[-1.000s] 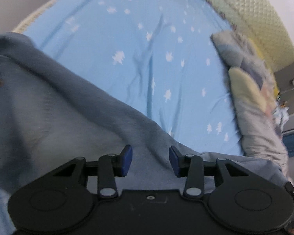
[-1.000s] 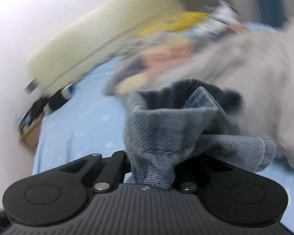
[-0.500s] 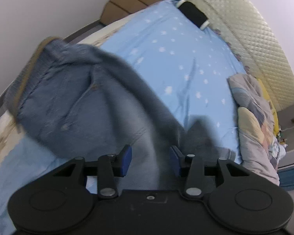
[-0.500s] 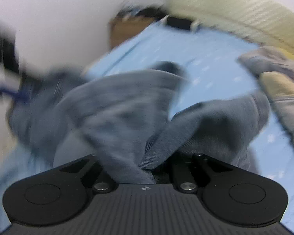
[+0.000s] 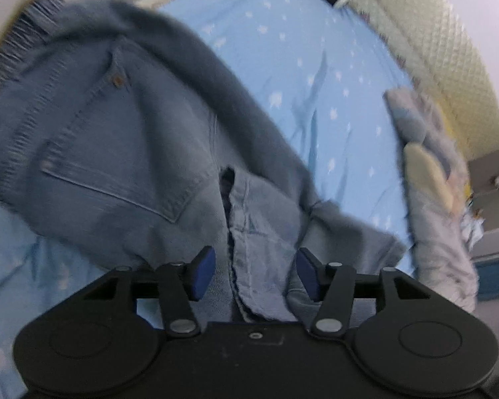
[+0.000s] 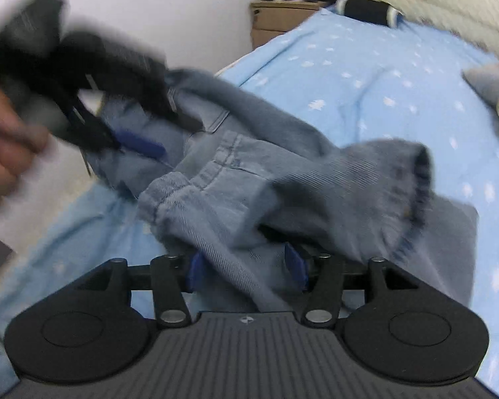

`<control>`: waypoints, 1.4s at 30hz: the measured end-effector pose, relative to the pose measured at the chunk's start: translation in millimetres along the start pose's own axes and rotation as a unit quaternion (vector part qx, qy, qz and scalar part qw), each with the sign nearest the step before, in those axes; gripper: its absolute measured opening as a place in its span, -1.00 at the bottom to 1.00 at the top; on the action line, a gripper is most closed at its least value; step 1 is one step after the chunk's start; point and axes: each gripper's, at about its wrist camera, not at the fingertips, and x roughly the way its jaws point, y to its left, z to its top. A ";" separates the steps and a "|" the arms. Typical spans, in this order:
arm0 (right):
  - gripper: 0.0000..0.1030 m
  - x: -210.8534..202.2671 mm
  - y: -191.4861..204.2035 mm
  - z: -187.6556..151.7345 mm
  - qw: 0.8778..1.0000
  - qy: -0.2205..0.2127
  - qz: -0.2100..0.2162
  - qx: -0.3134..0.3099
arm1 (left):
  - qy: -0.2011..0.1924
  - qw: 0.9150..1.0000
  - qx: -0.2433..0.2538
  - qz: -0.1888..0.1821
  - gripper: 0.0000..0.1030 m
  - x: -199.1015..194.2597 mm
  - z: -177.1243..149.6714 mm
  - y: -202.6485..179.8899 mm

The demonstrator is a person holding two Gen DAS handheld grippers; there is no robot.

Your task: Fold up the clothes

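Observation:
A pair of blue denim jeans (image 5: 123, 139) lies bunched on the light blue starred bedsheet (image 5: 299, 53). My left gripper (image 5: 252, 272) is open, its blue pads on either side of a denim fold without pinching it. In the right wrist view the jeans (image 6: 249, 179) drape over my right gripper (image 6: 246, 269), whose blue pads stand apart with denim passing between them. The left gripper (image 6: 129, 139) shows blurred at the left of that view, over the waistband, held by a hand.
A grey and cream quilt (image 5: 432, 179) lies along the bed's right side by a quilted cream headboard (image 5: 449, 40). A black roll pillow (image 6: 366, 10) and a wooden nightstand (image 6: 276, 20) are at the far end. White wall on the left.
The jeans have swung down from mid-air onto the bed. My right gripper's jaws have parted from their tight grip on the denim. My left gripper has opened wider.

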 end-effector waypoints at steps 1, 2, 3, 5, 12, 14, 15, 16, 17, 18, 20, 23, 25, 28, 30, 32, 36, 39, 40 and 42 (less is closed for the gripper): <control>0.11 -9.8 -9.4 -1.8 1.000 -0.005 0.001 0.025 | 0.003 1.000 0.005 0.004 -0.02 8.2 -0.3 -1.1; 0.13 -13.2 -19.0 -3.1 0.999 -0.010 -0.002 0.050 | 0.003 1.000 0.012 0.006 -0.02 14.5 0.2 -2.1; 0.14 -16.4 -28.9 -4.4 0.997 -0.015 -0.006 0.076 | 0.001 1.000 0.020 0.012 -0.02 19.0 2.4 -3.1; 0.14 -22.7 -50.7 -6.7 0.990 -0.019 -0.019 0.135 | -0.004 0.999 0.033 0.023 -0.03 27.8 7.3 -4.7; 0.14 4.8 -106.8 7.9 0.964 -0.049 -0.061 0.256 | -0.005 0.996 0.082 0.036 -0.06 43.0 20.6 -11.1; 0.14 19.2 -115.2 16.0 0.957 -0.049 -0.058 0.280 | -0.012 0.994 0.096 0.047 -0.19 43.7 21.2 -13.8; 0.14 26.4 -119.4 20.1 0.954 -0.049 -0.056 0.292 | -0.023 0.992 0.107 0.058 -0.33 40.3 20.5 -17.8; 0.14 32.5 -122.6 23.8 0.950 -0.050 -0.055 0.302 | -0.031 0.991 0.113 0.062 -0.33 34.8 20.6 -21.5; 0.14 36.2 -123.5 26.5 0.948 -0.054 -0.053 0.308 | -0.039 0.991 0.116 0.061 -0.31 28.8 20.5 -24.6; 0.14 39.9 -124.4 29.1 0.946 -0.057 -0.050 0.314 | -0.047 0.991 0.114 0.045 -0.30 22.2 19.8 -25.9; 0.12 43.4 -124.3 29.9 0.945 -0.055 -0.045 0.321 | -0.041 0.991 0.122 0.029 -0.26 20.2 19.6 -28.5; -0.04 54.3 -121.9 26.8 0.947 -0.045 -0.036 0.316 | -0.026 0.991 0.127 0.035 -0.26 32.9 22.8 -26.7; -0.14 56.2 -121.0 22.8 0.947 -0.043 -0.031 0.317 | -0.012 0.992 0.115 0.042 -0.26 47.3 27.9 -20.6; -0.67 49.9 -122.9 18.1 0.946 -0.046 -0.034 0.320 | 0.005 0.996 0.081 0.044 -0.27 63.9 35.1 -10.8; -0.80 42.5 -125.6 15.8 0.943 -0.051 -0.033 0.327 | 0.015 0.995 0.075 0.057 -0.26 69.1 38.0 -12.6; -0.83 32.4 -126.7 15.0 0.943 -0.062 -0.030 0.324 | 0.020 0.995 0.075 0.068 -0.24 69.9 40.3 -16.8; -0.85 14.4 -127.4 14.2 0.941 -0.082 -0.034 0.326 | 0.002 0.994 0.085 0.074 0.02 54.2 37.3 -27.9; -0.85 0.6 -129.7 13.3 0.935 -0.099 -0.039 0.339 | -0.026 0.990 0.108 0.082 0.02 42.5 30.2 -35.9; -0.85 -4.7 -130.2 13.0 0.933 -0.105 -0.043 0.343 | -0.024 0.990 0.113 0.084 0.02 44.3 28.9 -37.6; -0.85 -14.6 -132.6 11.6 0.928 -0.117 -0.050 0.350 | -0.005 0.990 0.115 0.086 0.02 55.5 28.8 -37.1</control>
